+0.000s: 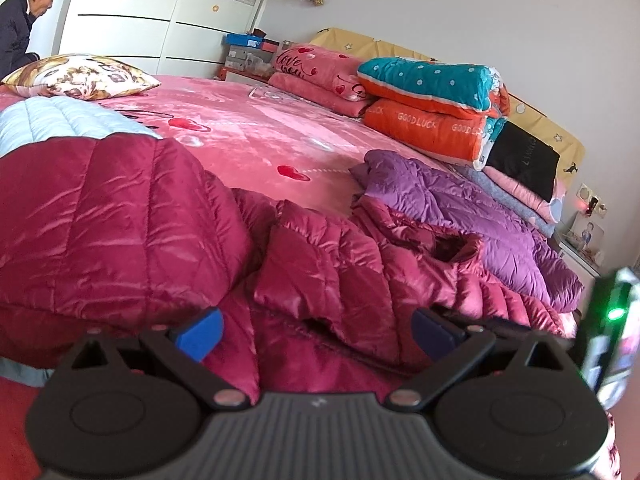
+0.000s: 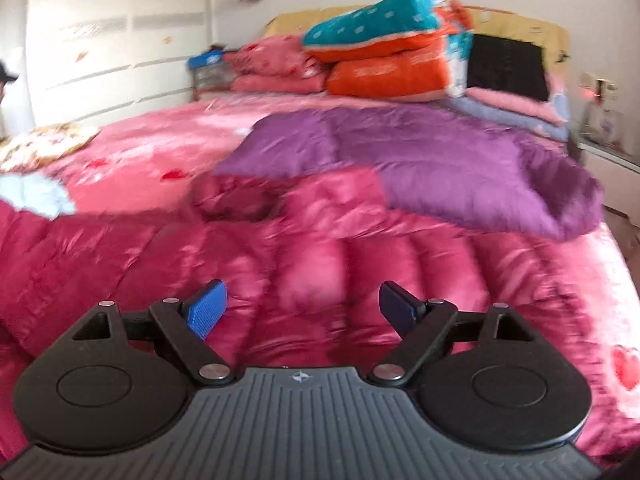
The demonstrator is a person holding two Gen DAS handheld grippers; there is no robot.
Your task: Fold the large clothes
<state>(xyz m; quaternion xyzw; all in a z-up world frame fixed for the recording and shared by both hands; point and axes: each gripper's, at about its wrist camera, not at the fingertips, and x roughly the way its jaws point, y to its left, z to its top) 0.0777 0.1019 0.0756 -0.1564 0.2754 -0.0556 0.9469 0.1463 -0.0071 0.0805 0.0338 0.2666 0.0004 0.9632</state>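
My left gripper (image 1: 316, 330) is matte black: two round pivot housings, angled link arms with silver rivets, blue ribbed pads (image 1: 200, 334), a grey ridged base. My right gripper (image 2: 304, 312) matches, with a small compass-like emblem on its base.

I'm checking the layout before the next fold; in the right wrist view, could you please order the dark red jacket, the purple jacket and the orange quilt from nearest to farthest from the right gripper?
From the right gripper:
1. Dark red jacket, directly under and ahead of the open jaws.
2. Purple jacket, beyond it, right of centre.
3. Orange quilt, stacked at the headboard.
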